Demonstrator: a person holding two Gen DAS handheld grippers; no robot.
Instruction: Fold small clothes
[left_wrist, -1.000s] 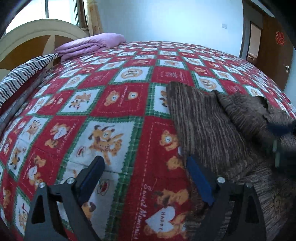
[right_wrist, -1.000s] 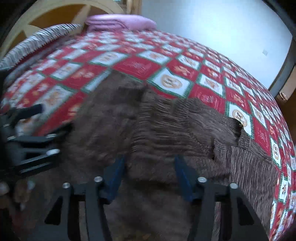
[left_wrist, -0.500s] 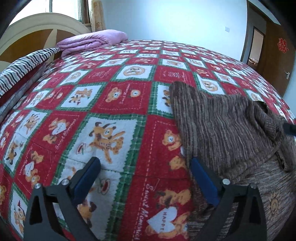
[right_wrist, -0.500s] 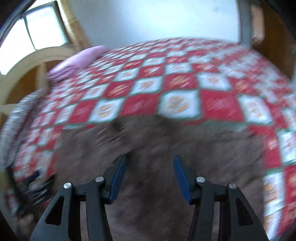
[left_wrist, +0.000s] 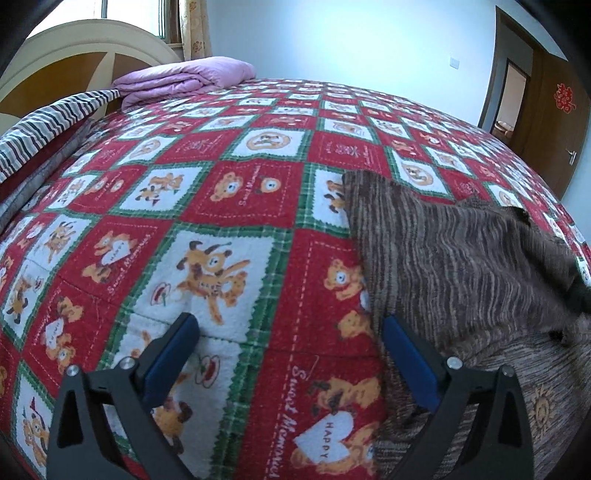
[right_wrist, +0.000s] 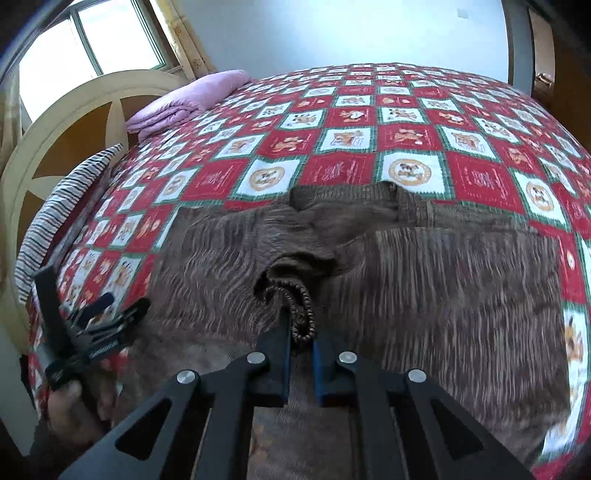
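Note:
A brown striped knit sweater (right_wrist: 424, 288) lies spread on the bed, one sleeve folded across its body. My right gripper (right_wrist: 301, 332) is shut on a bunched fold of the sleeve cuff (right_wrist: 295, 295) and holds it over the sweater's middle. In the left wrist view the sweater (left_wrist: 461, 266) fills the right side. My left gripper (left_wrist: 288, 343) is open and empty; its right finger (left_wrist: 406, 362) lies at the sweater's left edge, its left finger (left_wrist: 173, 350) over the quilt. The left gripper also shows in the right wrist view (right_wrist: 92, 325), at the sweater's left edge.
The bed has a red, white and green cartoon quilt (left_wrist: 221, 206). A folded purple blanket (left_wrist: 184, 79) and a striped pillow (left_wrist: 48, 125) lie by the cream headboard (right_wrist: 55, 147). A brown door (left_wrist: 546, 122) stands at the right.
My right gripper has shut on the sleeve cuff and swung over the sweater's middle. The left gripper has stayed open at the sweater's left edge, hardly moving.

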